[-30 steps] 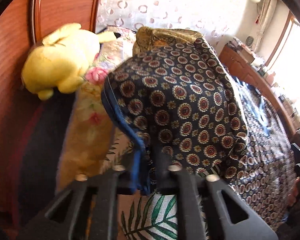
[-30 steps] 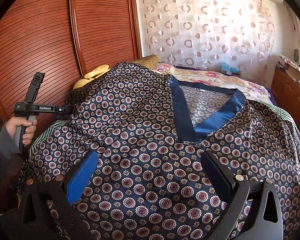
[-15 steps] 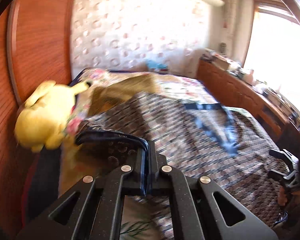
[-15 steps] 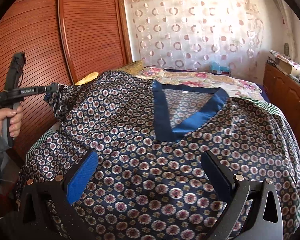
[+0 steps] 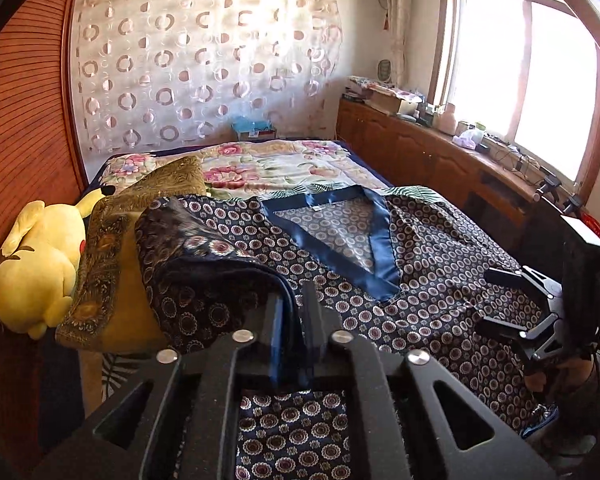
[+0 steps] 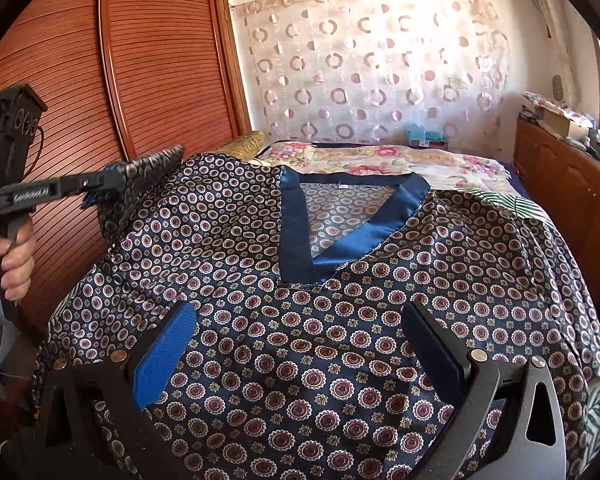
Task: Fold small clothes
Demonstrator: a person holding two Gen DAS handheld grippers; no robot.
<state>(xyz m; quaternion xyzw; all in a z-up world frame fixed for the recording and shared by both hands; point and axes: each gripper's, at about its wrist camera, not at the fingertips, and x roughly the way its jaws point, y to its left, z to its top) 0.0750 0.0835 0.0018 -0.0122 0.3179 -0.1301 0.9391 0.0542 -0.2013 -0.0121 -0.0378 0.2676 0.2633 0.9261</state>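
Observation:
A navy satin top (image 6: 340, 320) with a round medallion print and a blue V collar (image 6: 296, 224) lies spread front-up on the bed. Its left sleeve (image 5: 204, 280) is lifted and folded in over the body. The sleeve's blue hem runs between the fingers of my left gripper (image 5: 294, 320), whose jaws are opening, with a narrow gap beside the hem. In the right wrist view the left gripper (image 6: 100, 182) is held up at the left, with the sleeve (image 6: 148, 176) at its tip. My right gripper (image 6: 300, 344) hovers open over the top's lower front, holding nothing.
A yellow plush toy (image 5: 36, 264) and a gold-brown cushion (image 5: 112, 232) lie at the bed's left edge, against the slatted wooden wardrobe (image 6: 100, 80). A floral bedspread (image 5: 260, 164) covers the far end. A cluttered wooden cabinet (image 5: 440, 160) runs along the right, under the window.
My left gripper has risen and swung in over the bed, carrying the sleeve from hanging at the side to lying over the top's body. Its fingers have parted slightly. The right gripper has barely shifted.

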